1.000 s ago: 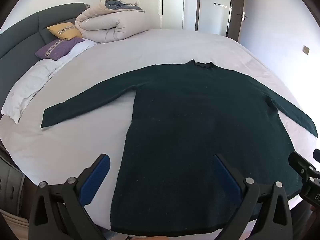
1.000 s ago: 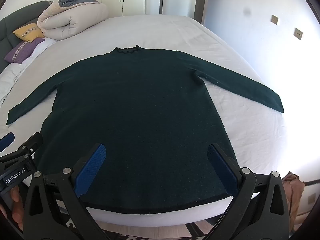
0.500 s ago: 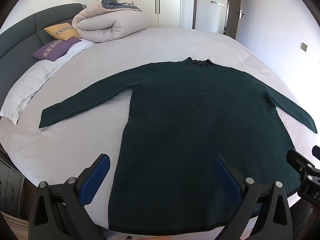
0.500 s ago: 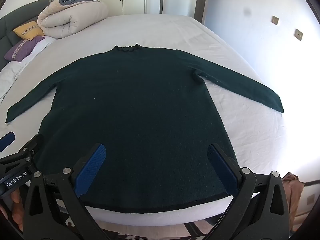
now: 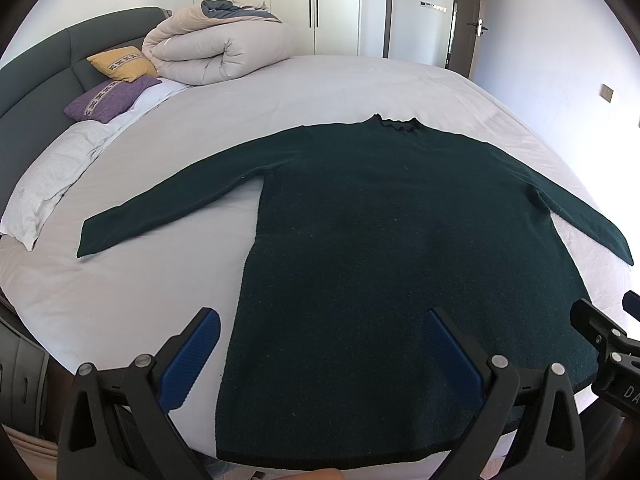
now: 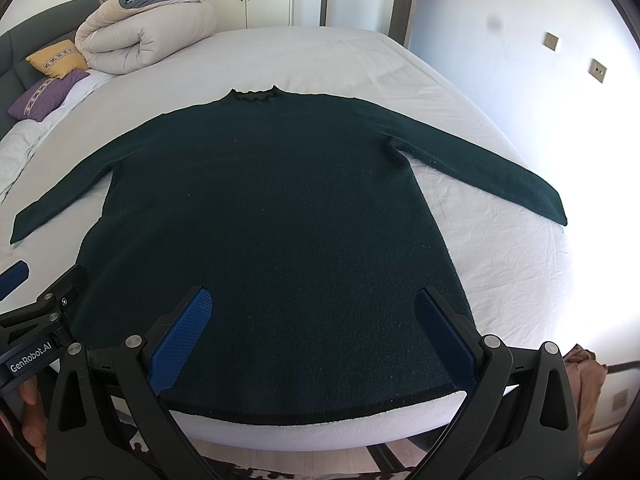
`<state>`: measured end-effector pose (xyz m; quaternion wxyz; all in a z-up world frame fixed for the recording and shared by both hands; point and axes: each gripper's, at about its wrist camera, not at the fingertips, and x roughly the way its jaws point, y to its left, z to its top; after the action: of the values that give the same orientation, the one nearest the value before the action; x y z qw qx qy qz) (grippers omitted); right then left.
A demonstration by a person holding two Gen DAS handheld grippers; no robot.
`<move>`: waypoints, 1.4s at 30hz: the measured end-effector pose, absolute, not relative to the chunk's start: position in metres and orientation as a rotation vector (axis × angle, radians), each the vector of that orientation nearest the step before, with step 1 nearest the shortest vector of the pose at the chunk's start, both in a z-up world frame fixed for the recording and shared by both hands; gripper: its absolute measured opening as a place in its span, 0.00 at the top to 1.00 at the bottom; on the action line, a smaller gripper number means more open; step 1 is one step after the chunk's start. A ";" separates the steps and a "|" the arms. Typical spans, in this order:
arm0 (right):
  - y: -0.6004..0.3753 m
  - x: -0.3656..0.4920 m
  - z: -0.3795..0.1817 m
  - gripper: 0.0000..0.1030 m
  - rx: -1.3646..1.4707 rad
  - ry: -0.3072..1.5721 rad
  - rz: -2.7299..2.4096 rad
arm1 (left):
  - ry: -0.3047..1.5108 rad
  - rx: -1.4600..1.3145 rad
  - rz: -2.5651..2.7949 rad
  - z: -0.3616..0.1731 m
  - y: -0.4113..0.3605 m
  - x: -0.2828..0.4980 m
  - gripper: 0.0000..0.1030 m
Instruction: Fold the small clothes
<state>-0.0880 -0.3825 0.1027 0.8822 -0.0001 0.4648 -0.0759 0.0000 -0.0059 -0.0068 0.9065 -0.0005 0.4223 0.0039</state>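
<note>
Bedroom setup, with a big bed (image 5: 168,300) under a white sheet filling most of both views, wardrobes (image 5: 332,4) along the top edge and a dark padded headboard (image 5: 36,92) at upper left. Rolled-up duvet (image 5: 216,52) sits at upper left of the bed, with a yellow pillow (image 5: 120,65) and a purple pillow (image 5: 110,98) just beside it.

Main thing is the dark green sweater (image 5: 400,248), lying flat in the middle of the frame, collar toward the top, hem right at the near edge of the mattress. Left sleeve (image 5: 160,210) runs out toward the left-middle of the frame, right sleeve (image 6: 480,164) toward the right-middle. Looks nicely smoothed, no fold started as far as I can judge.

Left gripper (image 5: 320,356) hangs at bottom centre over the hem area, jaws spread wide, nothing between them. Right gripper (image 6: 314,334) is the same deal in its own view, wide apart and empty, over the hem's right half.

My take on doing the first fold well: go for a sleeve cuff or a side edge, pinch only the knit and not the sheet underneath, then bring it across the body low and slow so the thick fabric doesn't bunch. Keep the edges parallel to the side seams.
</note>
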 end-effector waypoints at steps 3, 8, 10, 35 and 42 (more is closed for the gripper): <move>-0.381 -0.090 0.098 0.00 -0.002 0.969 -0.158 | 0.871 0.000 0.008 -0.007 -0.007 -0.001 0.00; -0.381 -0.090 0.098 0.00 -0.002 0.969 -0.158 | 0.871 0.000 0.009 -0.006 -0.007 -0.001 0.00; -0.381 -0.090 0.098 0.00 -0.002 0.970 -0.158 | 0.871 -0.001 0.008 -0.007 -0.007 -0.001 0.00; -0.379 -0.090 0.096 0.00 -0.003 0.975 -0.160 | 0.872 -0.004 0.005 -0.005 -0.007 -0.002 0.00; -0.380 -0.091 0.092 0.00 -0.001 0.979 -0.161 | 0.872 -0.006 0.007 -0.005 -0.008 -0.002 0.00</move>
<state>-0.0908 -0.3797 0.0922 0.8794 -0.0002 0.4697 -0.0771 -0.0022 -0.0075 -0.0055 0.9065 -0.0028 0.4222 0.0032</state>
